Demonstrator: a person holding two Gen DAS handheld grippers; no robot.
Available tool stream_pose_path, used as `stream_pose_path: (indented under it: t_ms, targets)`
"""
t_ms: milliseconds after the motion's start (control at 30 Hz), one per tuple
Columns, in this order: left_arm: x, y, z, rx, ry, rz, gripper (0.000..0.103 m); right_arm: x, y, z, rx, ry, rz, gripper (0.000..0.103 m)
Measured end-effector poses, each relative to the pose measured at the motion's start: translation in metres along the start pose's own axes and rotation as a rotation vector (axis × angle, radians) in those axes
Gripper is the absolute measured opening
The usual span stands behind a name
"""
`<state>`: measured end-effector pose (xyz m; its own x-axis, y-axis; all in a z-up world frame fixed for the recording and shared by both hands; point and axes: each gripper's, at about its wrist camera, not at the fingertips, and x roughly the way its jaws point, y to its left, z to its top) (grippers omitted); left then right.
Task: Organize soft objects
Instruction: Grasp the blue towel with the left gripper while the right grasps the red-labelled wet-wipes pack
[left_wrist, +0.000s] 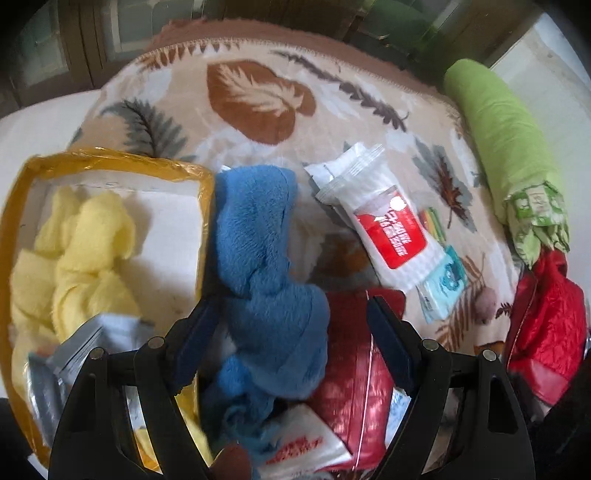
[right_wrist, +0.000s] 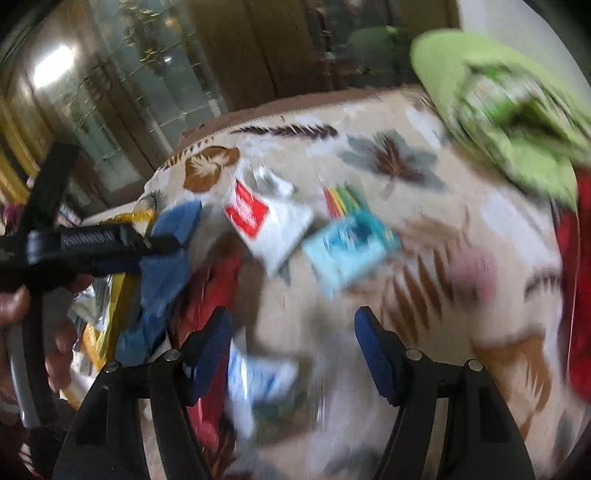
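Only a crumpled yellow fleece cloth (left_wrist: 74, 254) lies in the yellow-rimmed box (left_wrist: 114, 162), while the fluffy blue towel (left_wrist: 262, 266) drapes over its edge between the wide-open, empty left gripper (left_wrist: 291, 325), and the right gripper (right_wrist: 291, 347) gapes empty too.

A beige leaf-patterned blanket (left_wrist: 258, 92) with a brown edge covers the surface. Behind it stand dark wooden cabinets with glass doors (right_wrist: 122, 92), one reflecting a bright light (right_wrist: 50, 68).
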<state>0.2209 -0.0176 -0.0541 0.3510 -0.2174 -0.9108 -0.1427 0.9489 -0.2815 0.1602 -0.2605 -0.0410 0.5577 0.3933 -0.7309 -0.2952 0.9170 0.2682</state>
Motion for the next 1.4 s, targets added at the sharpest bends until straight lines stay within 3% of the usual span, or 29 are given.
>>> stream_pose_path:
  t_ms: [100, 267, 367, 433, 500, 600, 667, 733, 900, 967, 1100, 1400]
  targets:
    - [0.005, -0.008, 0.006, 0.033, -0.022, 0.047, 0.082, 0.021, 0.008, 0.03, -0.12, -0.004, -0.036, 0.074]
    - [0.009, -0.008, 0.01, -0.012, -0.006, 0.028, 0.082, 0.069, 0.027, 0.063, -0.331, 0.063, -0.1, 0.074]
    - [0.016, -0.01, 0.005, -0.013, 0.039, 0.023, 0.082, 0.09, 0.038, 0.068, -0.439, 0.112, -0.097, 0.075]
    - [0.017, -0.001, 0.006, -0.04, 0.046, -0.02, 0.082, 0.102, 0.046, 0.065, -0.501, 0.161, -0.05, 0.075]
    - [0.017, 0.005, 0.01, -0.078, 0.051, -0.06, 0.082, 0.105, 0.056, 0.063, -0.561, 0.157, -0.059, 0.075]
    - [0.019, -0.002, 0.011, -0.054, 0.058, -0.013, 0.082, 0.121, 0.061, 0.071, -0.573, 0.185, -0.09, 0.077]
    - [0.02, -0.005, 0.009, -0.043, 0.062, -0.007, 0.082, 0.134, 0.061, 0.07, -0.593, 0.254, -0.091, 0.077]
    - [0.02, -0.004, 0.009, -0.04, 0.063, -0.001, 0.082, 0.138, 0.057, 0.07, -0.58, 0.282, -0.067, 0.075]
    - [0.025, -0.01, 0.007, 0.017, 0.072, 0.034, 0.082, 0.132, 0.039, 0.067, -0.459, 0.279, -0.031, 0.05]
    - [0.028, -0.014, 0.003, 0.054, 0.073, 0.056, 0.075, 0.128, 0.033, 0.066, -0.413, 0.263, -0.041, 0.045]
    - [0.028, -0.01, 0.0, 0.085, 0.054, 0.113, 0.052, 0.121, 0.023, 0.06, -0.315, 0.234, -0.045, 0.041]
    - [0.014, -0.011, -0.012, 0.121, -0.006, 0.075, 0.041, 0.08, -0.003, 0.051, -0.091, 0.108, 0.022, 0.039]
